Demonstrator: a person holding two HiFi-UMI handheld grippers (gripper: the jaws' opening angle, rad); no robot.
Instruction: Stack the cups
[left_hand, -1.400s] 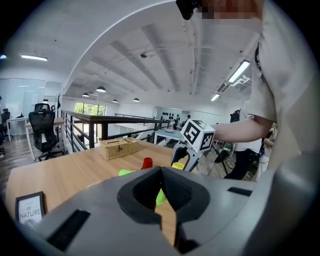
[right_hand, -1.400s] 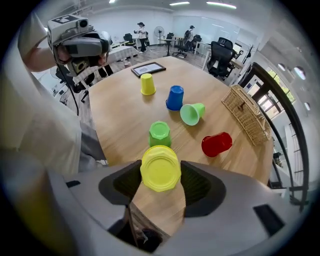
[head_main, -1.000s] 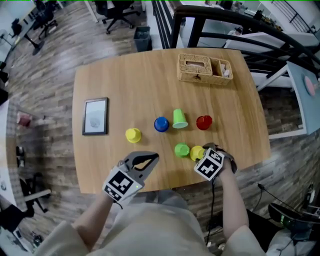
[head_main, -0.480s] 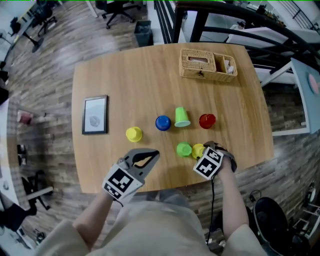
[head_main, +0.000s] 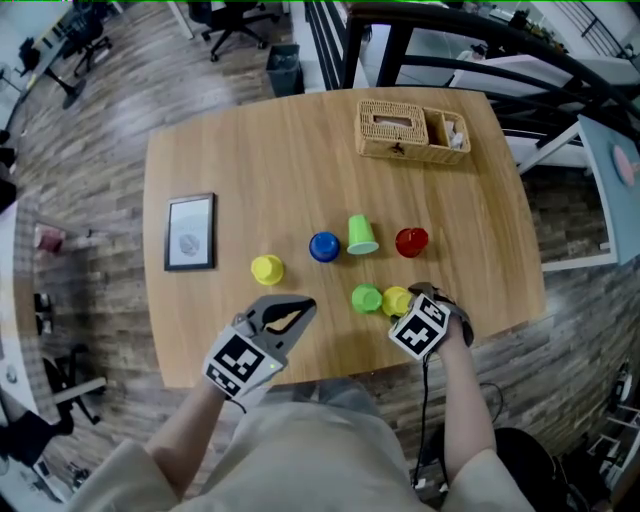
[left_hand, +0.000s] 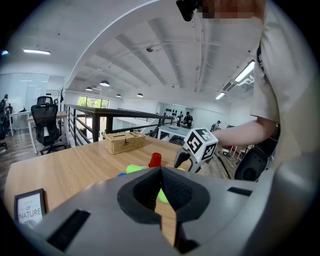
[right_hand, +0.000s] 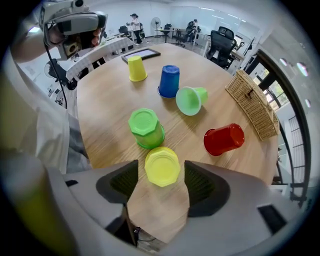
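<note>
The right tongs (right_hand: 161, 184) point straight down with the jaws wide apart, and they have just been opening further. A yellow cup (right_hand: 162, 166) stands base up between the pads, which do not press on it; it sits at the lower middle of the right gripper view, near the desk (right_hand: 110, 107) edge closest to the person. A green cup (right_hand: 145, 128), also base up, stands just above it in the frame, so close that the two seem to touch. The left tongs (head_main: 305, 308) are closed on nothing, low and left of centre in the head view, well apart from the cups. Further up the right gripper view a red cup (right_hand: 224, 139) and a pale green cup (right_hand: 191, 99) lie on their sides; a blue cup (right_hand: 169, 80) and a second yellow cup (right_hand: 135, 68) stand base up beyond them.

The step in hand looks like taking the near yellow cup. Centre the pads on its opposite walls and close gently, since thin plastic probably flexes; lift straight up so the green neighbour is not dragged; then lower it squarely over the green cup, without tilt.
</note>
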